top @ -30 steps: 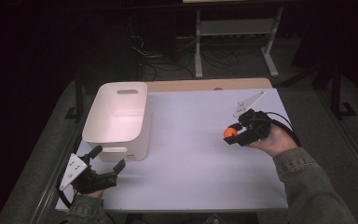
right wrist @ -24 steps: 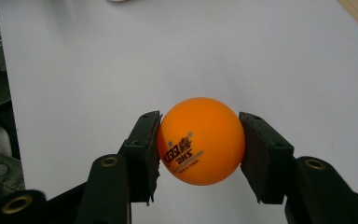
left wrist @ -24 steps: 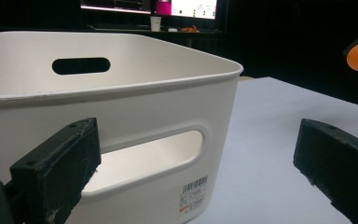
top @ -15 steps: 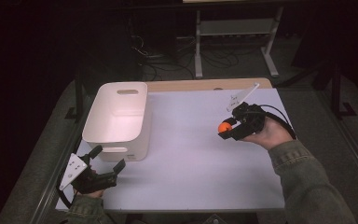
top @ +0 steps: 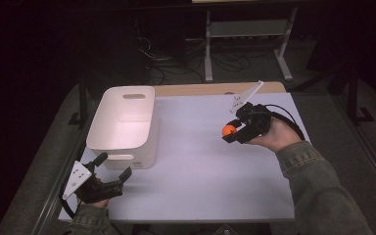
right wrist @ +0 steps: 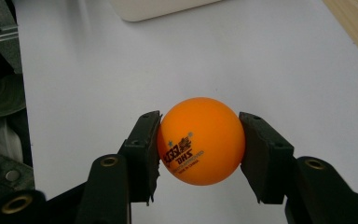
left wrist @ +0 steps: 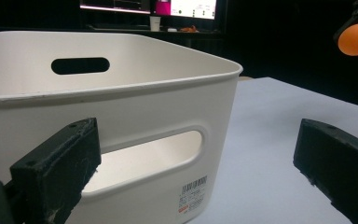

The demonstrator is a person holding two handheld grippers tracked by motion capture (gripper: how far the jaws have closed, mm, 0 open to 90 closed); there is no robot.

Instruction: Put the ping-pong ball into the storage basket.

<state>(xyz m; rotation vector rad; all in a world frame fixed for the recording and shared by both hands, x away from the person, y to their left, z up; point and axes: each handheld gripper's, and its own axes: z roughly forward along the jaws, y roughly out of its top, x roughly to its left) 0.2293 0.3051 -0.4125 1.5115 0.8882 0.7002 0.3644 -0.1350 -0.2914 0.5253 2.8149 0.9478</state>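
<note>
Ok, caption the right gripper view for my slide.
Right gripper clamps an orange ping-pong ball between its black fingers, above the white table.

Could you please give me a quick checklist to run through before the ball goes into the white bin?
1. Grip: right gripper has both jaws against the orange ball: ok.
2. Ball lifted off the white table: ok.
3. Path to the white bin: bare table between ball and bin: ok.
4. Bin interior free: nothing seen inside from the high view: ok.
5. Left gripper out of the way: open, at the bin's near wall, outside it: ok.
6. Bin steady when the ball drops: cannot tell.
</note>
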